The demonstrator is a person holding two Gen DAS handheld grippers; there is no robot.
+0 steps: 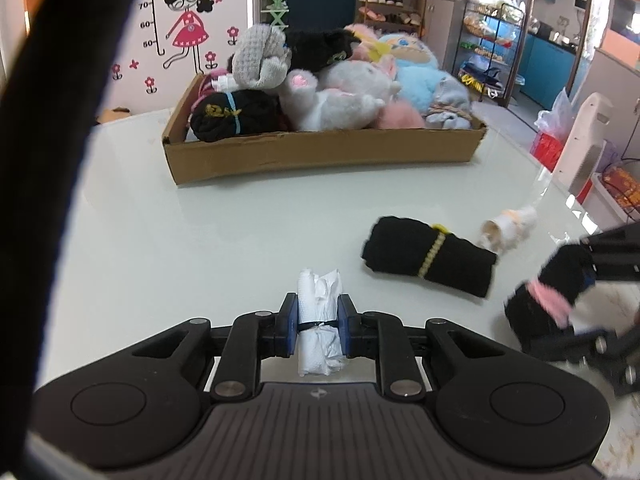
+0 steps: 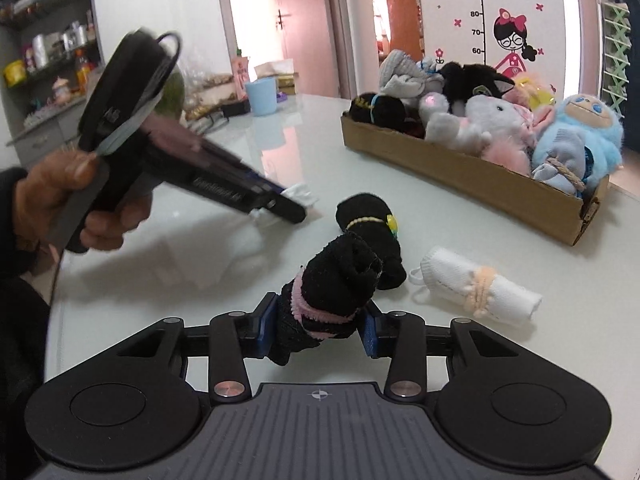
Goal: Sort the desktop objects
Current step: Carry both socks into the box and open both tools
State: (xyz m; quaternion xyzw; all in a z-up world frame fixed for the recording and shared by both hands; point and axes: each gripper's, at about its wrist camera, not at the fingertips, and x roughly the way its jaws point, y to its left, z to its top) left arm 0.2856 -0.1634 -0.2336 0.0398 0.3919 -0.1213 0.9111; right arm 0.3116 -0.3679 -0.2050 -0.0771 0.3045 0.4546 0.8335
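My left gripper (image 1: 318, 322) is shut on a white cloth roll (image 1: 320, 320) tied with a black band, just above the white table. My right gripper (image 2: 318, 330) is shut on a black sock roll with a pink band (image 2: 332, 296); it also shows at the right of the left wrist view (image 1: 548, 300). A black roll with a yellow band (image 1: 430, 260) and a white roll with a peach band (image 2: 480, 286) lie on the table between the grippers and the box. A cardboard box (image 1: 320, 152) at the back holds plush toys and rolled socks.
The white table (image 1: 200, 240) has free surface to the left of the box. A blue cup (image 2: 261, 97) and snack items stand at the table's far edge in the right wrist view. A white chair (image 1: 588, 148) stands beyond the table's right edge.
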